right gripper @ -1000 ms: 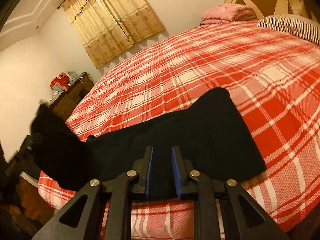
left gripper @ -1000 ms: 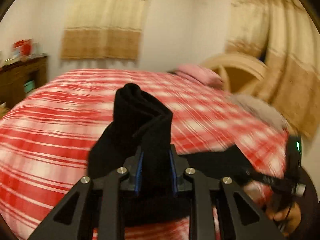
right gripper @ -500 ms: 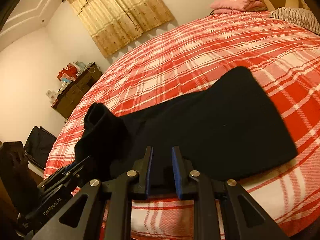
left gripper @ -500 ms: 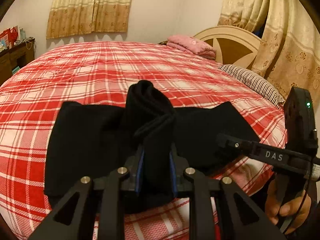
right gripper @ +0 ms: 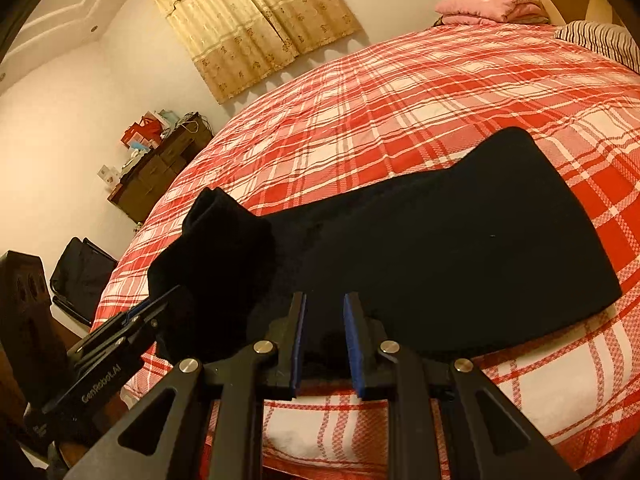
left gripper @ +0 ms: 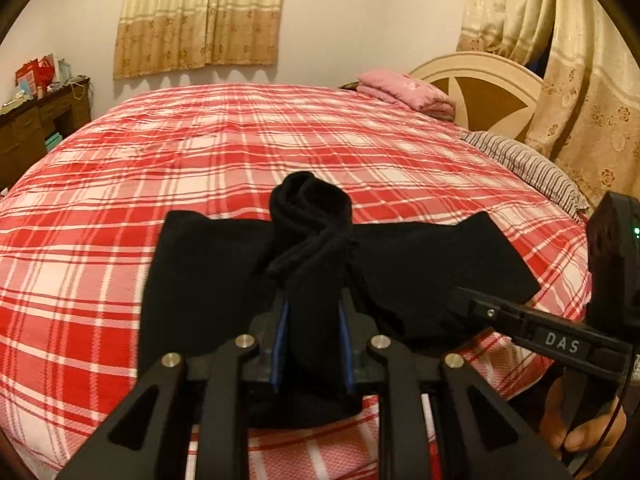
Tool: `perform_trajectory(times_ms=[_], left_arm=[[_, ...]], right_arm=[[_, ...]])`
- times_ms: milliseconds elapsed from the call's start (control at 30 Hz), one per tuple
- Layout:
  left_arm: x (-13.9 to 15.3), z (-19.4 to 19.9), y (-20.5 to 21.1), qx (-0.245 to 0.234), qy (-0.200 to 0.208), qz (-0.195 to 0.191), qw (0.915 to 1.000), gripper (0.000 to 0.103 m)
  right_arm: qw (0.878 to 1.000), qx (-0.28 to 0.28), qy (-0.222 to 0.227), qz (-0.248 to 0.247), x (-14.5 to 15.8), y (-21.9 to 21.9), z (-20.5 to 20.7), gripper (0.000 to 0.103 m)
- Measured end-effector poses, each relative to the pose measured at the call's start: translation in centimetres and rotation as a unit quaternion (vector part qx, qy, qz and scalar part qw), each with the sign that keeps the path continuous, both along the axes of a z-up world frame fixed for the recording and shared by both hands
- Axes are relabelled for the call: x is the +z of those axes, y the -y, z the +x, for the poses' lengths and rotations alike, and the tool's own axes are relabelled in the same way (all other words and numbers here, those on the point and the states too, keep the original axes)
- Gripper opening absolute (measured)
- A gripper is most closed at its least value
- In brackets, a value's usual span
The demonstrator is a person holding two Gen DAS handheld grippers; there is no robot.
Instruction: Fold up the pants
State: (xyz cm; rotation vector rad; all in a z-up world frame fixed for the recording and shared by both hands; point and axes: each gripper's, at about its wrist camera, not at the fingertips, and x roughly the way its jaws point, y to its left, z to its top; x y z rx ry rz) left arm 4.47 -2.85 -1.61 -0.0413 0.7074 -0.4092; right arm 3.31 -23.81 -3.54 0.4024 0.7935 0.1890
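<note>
Black pants (left gripper: 420, 264) lie across the near edge of a red plaid bed (left gripper: 240, 140); they also show in the right wrist view (right gripper: 460, 248). My left gripper (left gripper: 312, 308) is shut on a bunched fold of the pants, held up above the flat part; this gripper also shows in the right wrist view (right gripper: 152, 312). My right gripper (right gripper: 324, 320) has its jaws a little apart around the pants' near edge; whether they pinch the cloth is unclear. The right gripper also shows at the right of the left wrist view (left gripper: 460, 300).
Pink folded bedding (left gripper: 404, 92) and a striped pillow (left gripper: 524, 164) lie by the headboard (left gripper: 484, 92). A dark wooden dresser (right gripper: 160, 172) stands by the wall to the left. A black bag (right gripper: 80, 272) sits on the floor. Curtains (left gripper: 200, 16) hang behind.
My left gripper has carried the bunched end of the pants rightward over the flat part. The pants now lie folded over themselves. The right gripper has stayed at the near edge.
</note>
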Motion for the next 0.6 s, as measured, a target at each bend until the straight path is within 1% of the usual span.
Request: perform_trajectory(times_ms=[167,267,367,500,600], left_arm=[[0.8,0.1,-2.8,0.016,0.002,-0.031,0.9994,0.023],[1.1,0.5,-6.7,0.053,0.002,-0.055,0.9971,0.023],[0.9,1.2,-11.3,0.11,-0.005,-0.072,0.9913,0.023],[0.3,1.3,-16.6,0.19,-0.002,-0.059,0.98,0.023],[-0.2,1.2,-20.3,0.244,-0.002,-0.055,0.9683,0.023]], right_arm=[[1.0,0.008,0.004,-0.005,0.3,-0.6,-0.2,0.02],[1.0,0.012,0.004,-0.007,0.2,-0.9,-0.3,0.02],[1.0,0.015,0.001,-0.003,-0.1,-1.1,0.0,0.02],[1.0,0.02,-0.001,0.001,-0.4,-1.3,0.5,0.02],[1.0,0.028,0.0,-0.004,-0.4,-1.8,0.7,0.02]])
